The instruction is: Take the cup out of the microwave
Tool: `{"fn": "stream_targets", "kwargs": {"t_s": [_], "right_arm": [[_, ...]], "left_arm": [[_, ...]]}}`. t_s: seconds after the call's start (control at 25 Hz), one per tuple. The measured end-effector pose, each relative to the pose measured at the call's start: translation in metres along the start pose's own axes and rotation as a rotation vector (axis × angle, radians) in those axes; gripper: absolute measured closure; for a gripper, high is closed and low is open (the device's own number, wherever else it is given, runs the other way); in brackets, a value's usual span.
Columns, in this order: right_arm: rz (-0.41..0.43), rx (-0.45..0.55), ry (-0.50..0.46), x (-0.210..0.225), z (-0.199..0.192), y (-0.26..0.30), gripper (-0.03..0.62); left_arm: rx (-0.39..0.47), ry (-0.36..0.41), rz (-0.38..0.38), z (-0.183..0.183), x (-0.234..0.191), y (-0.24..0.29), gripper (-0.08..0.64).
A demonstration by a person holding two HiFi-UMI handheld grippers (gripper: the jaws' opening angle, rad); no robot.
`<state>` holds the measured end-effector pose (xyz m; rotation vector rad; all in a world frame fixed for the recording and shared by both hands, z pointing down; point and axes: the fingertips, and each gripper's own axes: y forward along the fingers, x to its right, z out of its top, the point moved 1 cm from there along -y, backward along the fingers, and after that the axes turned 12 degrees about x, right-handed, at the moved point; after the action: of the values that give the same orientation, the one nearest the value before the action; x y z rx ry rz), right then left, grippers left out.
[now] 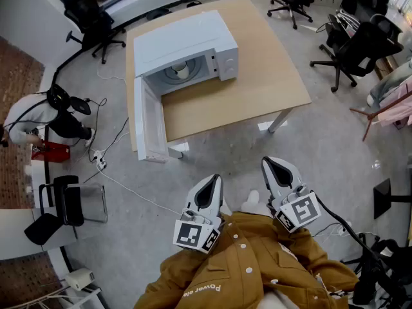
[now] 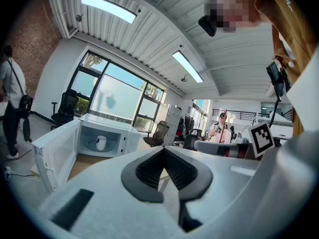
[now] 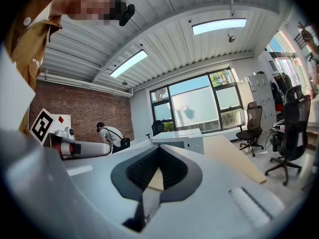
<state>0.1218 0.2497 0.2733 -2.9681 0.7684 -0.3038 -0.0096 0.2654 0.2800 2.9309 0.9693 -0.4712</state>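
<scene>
The room is a big office with a grey floor (image 1: 225, 140). A light wooden counter (image 1: 257, 76) on white legs stands in the open part of it. On the counter, toward its left side, there is a white microwave (image 1: 183, 44). Its door (image 1: 149, 124) is swung fully open and reaches out past the near left edge of the counter. The cup (image 1: 182, 71) is white and stands upright inside the microwave, on the round plate of the chamber.

Black office chairs (image 1: 93, 21) stand around the counter, at the far left, at the far side and at the right. At the left, a person in a white shirt (image 1: 32, 118) is just beside a red box (image 1: 55, 152). A white cable (image 1: 129, 188) runs over the floor from a power strip (image 1: 98, 161).

The gripper views show tall windows (image 2: 119, 91) behind the microwave, a brick wall (image 3: 75, 113) at one side, and a white ribbed ceiling with long lamps (image 2: 108, 8).

The person who holds the tools wears a mustard jacket (image 1: 251, 269) and stands well apart from the counter. The left tool (image 1: 214, 179) and the right tool (image 1: 269, 163) are side by side near the body and point toward the counter. Both tools are clenched: the jaws of each one meet at the tips and nothing is between them.
</scene>
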Motion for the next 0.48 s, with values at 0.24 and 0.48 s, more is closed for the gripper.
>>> {"fn": "stream_targets", "kwargs": {"t_s": [0.24,0.48], "right_arm": [[-0.003,-0.016,-0.001,0.005,0.0,-0.009,0.591],[0.066,0.101,0.026,-0.007,0.022,-0.009,0.588]], "left_arm": [[-0.002,0.005,0.017,-0.001,0.008,-0.003,0.56],[0.009,0.017,0.044,0.002,0.008,-0.009,0.56]]}}
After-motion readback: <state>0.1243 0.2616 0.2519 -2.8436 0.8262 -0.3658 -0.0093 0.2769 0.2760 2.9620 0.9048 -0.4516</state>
